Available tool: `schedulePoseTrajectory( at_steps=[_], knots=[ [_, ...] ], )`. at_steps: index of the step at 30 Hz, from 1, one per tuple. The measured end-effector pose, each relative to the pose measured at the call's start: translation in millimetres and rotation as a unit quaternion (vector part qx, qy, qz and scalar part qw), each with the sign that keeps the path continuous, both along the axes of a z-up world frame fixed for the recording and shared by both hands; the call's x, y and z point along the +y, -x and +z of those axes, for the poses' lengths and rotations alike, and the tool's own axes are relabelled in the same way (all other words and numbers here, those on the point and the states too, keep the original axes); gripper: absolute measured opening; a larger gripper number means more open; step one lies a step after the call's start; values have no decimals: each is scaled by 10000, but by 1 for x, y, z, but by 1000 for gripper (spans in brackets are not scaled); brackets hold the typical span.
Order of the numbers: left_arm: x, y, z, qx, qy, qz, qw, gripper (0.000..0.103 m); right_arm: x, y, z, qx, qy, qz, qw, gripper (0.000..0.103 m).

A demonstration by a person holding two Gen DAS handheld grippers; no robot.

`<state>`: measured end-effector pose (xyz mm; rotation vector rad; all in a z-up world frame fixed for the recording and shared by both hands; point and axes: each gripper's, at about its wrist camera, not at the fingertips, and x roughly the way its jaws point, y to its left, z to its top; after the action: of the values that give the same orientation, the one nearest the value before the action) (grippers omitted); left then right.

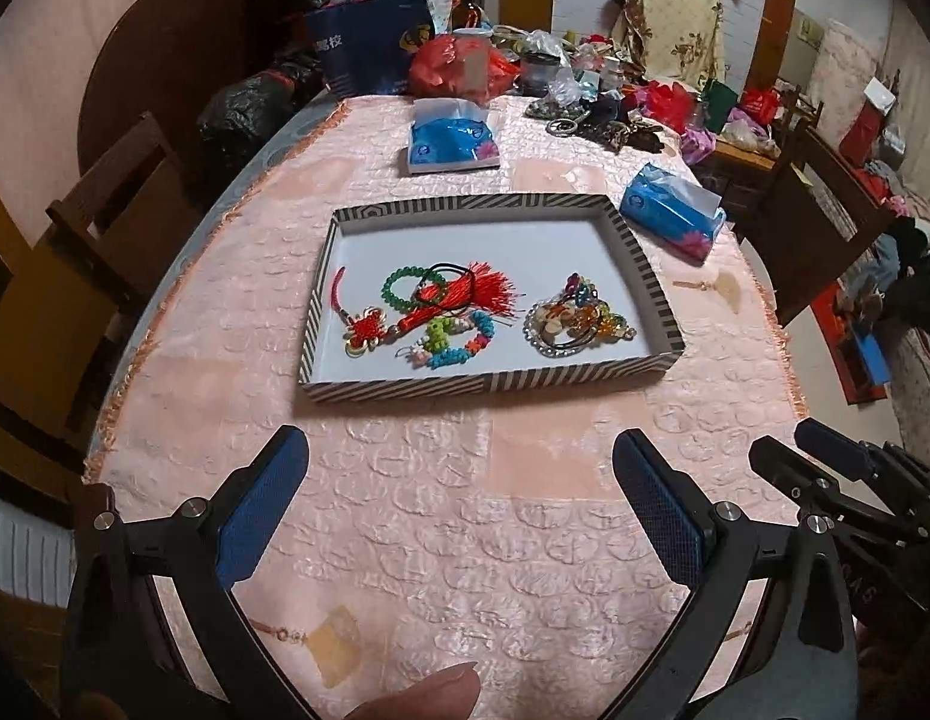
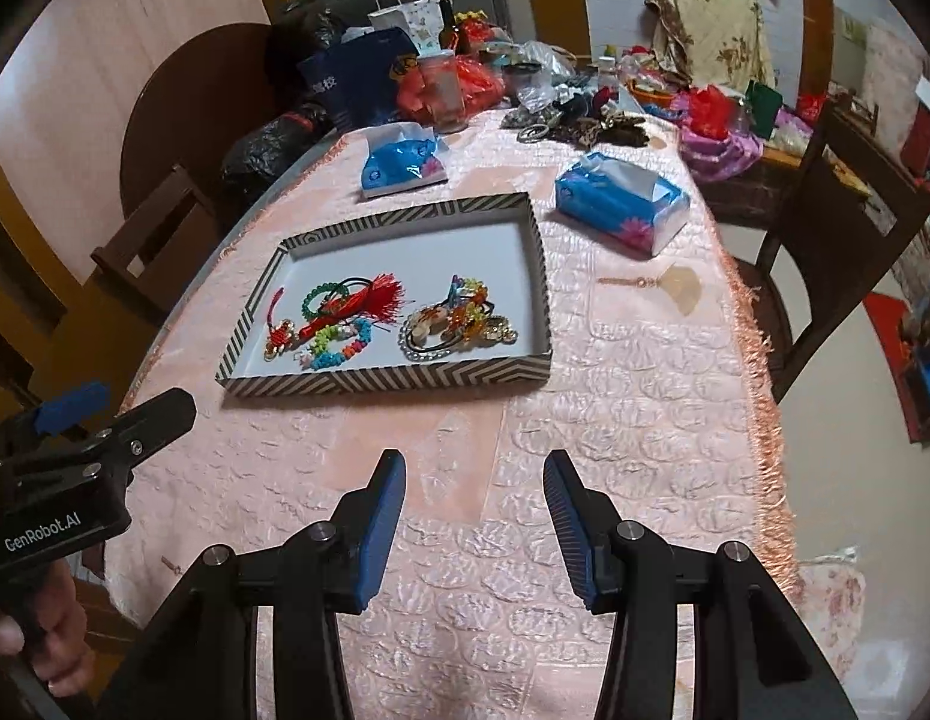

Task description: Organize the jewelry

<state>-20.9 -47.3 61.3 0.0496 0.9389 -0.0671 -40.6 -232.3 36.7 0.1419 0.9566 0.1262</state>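
Note:
A striped shallow tray (image 1: 483, 385) (image 2: 381, 382) with a white floor lies mid-table on the pink cloth. On its left side lie a red tassel knot (image 1: 465, 294) (image 2: 369, 300), a green bead bracelet (image 1: 402, 288) and a multicoloured bead bracelet (image 1: 459, 345) (image 2: 339, 348). A heap of rings and bangles (image 1: 579, 318) (image 2: 459, 321) sits on its right side. My left gripper (image 1: 459, 450) (image 2: 141, 405) hovers in front of the tray, open and empty. My right gripper (image 2: 474, 462) (image 1: 783, 441) is beside it, open and empty.
Two blue tissue packs (image 1: 453, 141) (image 2: 621, 201) lie beyond the tray. Bags and clutter (image 1: 465, 60) crowd the table's far end. A pale pendant (image 2: 678, 288) lies right of the tray, another (image 1: 339, 648) near the front edge. Wooden chairs (image 1: 105, 228) (image 2: 843, 210) flank the table.

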Motion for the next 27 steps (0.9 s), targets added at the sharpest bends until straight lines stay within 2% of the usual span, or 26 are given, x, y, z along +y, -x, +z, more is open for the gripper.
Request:
schedulePoseTrajectory(
  at_steps=[12,27],
  knots=[
    [5,-13,-1,46,16,-231,9997,102,11,1,5,3,24,-171,9999,46],
    [42,-50,-10,205,-21,-610,9979,102,47,-19,0,131,-54,-617,9980,46]
  ],
)
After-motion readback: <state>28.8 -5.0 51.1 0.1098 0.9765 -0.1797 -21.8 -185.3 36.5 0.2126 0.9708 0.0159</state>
